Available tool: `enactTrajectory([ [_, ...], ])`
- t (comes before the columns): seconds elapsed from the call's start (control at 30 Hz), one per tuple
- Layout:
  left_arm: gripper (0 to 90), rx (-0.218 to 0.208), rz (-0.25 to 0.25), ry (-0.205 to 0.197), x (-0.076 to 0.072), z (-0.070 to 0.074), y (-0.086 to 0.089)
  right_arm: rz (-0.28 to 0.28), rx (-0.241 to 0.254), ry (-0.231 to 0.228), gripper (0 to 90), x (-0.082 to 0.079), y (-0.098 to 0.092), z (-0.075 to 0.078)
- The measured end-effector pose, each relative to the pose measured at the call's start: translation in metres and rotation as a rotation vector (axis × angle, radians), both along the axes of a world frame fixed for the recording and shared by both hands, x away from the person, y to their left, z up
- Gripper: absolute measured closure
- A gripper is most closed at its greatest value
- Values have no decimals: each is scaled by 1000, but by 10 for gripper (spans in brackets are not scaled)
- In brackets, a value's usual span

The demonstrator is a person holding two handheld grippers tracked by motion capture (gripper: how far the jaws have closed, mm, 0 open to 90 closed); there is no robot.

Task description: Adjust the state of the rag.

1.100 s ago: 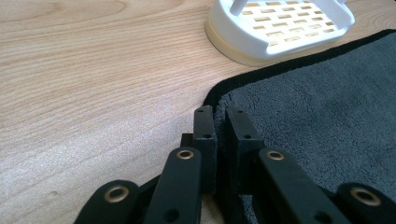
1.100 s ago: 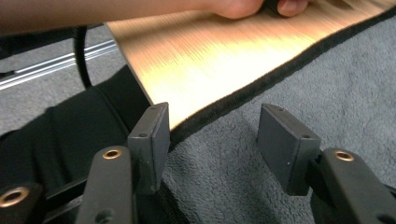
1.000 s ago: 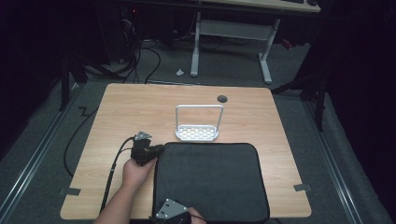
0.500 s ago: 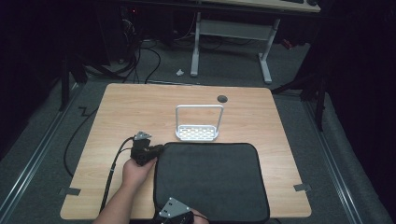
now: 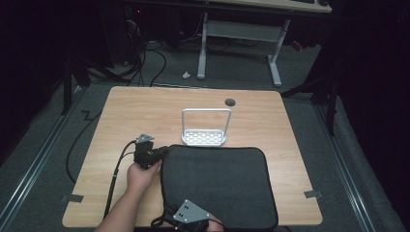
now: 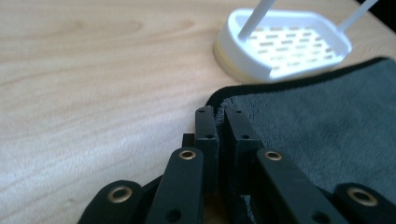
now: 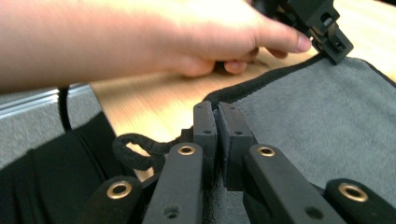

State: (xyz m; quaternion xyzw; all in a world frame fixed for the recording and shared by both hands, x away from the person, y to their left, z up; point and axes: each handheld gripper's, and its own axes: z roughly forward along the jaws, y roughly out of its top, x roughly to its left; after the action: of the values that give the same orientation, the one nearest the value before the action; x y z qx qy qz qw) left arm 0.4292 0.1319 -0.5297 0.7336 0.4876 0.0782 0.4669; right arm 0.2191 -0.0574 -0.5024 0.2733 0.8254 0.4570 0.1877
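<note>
A dark grey fleece mat [image 5: 217, 183] lies flat on the near half of the wooden table [image 5: 145, 111]. My left gripper [image 5: 151, 153] sits at the mat's far-left corner; in the left gripper view its jaws [image 6: 219, 116] are shut on the mat's black hemmed edge [image 6: 317, 121]. My right gripper [image 5: 191, 215] is at the mat's near-left edge. In the right gripper view its jaws [image 7: 217, 112] are shut on the mat [image 7: 317, 116], beside a small black hanging loop [image 7: 135, 149]. The left gripper [image 7: 327, 28] and its hand [image 7: 187, 32] show beyond.
A white perforated dish with a tall wire handle [image 5: 205, 137] stands just past the mat's far edge, also seen as the white dish [image 6: 285, 44]. A round cable hole [image 5: 230, 102] lies behind it. The left gripper's cable [image 5: 116, 179] trails off the table's near-left edge.
My right gripper has shifted slightly to the right along the mat's near edge. The left gripper has stayed at the far-left corner.
</note>
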Motion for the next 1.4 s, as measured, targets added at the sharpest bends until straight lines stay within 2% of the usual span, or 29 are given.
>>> enactTrajectory([
  [0.07,851,-15,14,-19,-1,3,2,9,29,-2,873,1,1,6],
  [0.13,851,-15,19,-25,-1,5,4,13,25,-15,874,1,4,8],
  [0.27,851,-32,46,-47,-2,11,20,31,30,-36,874,3,14,14],
  [0.33,852,-33,71,-60,-3,16,36,46,47,-62,875,4,26,20],
  [0.37,852,-33,71,-60,-3,16,36,49,54,-70,874,5,31,22],
  [0.43,852,-57,103,-70,-5,20,52,56,59,-78,875,6,37,25],
  [0.53,852,-66,133,-85,-8,27,74,82,77,-101,875,7,55,32],
  [0.57,853,-72,145,-93,-9,30,81,103,90,-116,875,8,66,37],
  [0.6,853,-79,155,-97,-10,33,87,103,90,-116,875,8,66,37],
  [0.67,853,-81,176,-111,-13,41,104,127,115,-112,875,12,79,43],
  [0.87,853,-72,183,-134,-17,54,118,153,153,-97,875,20,90,49],
  [1.0,853,-73,163,-147,-18,59,109,142,163,-95,875,21,84,50],
  [1.07,853,-62,137,-154,-19,59,97,130,157,-98,875,20,78,50],
  [1.2,853,-74,91,-154,-20,56,68,109,145,-96,875,15,58,47],
  [1.23,853,-68,76,-155,-20,56,59,91,136,-93,875,11,44,44],
  [1.27,853,-62,62,-154,-20,57,52,91,136,-93,875,11,44,44],
  [1.3,853,-55,46,-158,-20,57,43,84,131,-96,875,9,39,43],
  [1.33,853,-52,11,-161,-20,60,21,64,121,-97,875,5,21,41],
  [1.37,853,-52,11,-161,-20,60,21,52,116,-99,875,3,12,40],
  [1.4,853,-55,1,-164,-21,61,14,52,116,-99,875,3,12,40],
])
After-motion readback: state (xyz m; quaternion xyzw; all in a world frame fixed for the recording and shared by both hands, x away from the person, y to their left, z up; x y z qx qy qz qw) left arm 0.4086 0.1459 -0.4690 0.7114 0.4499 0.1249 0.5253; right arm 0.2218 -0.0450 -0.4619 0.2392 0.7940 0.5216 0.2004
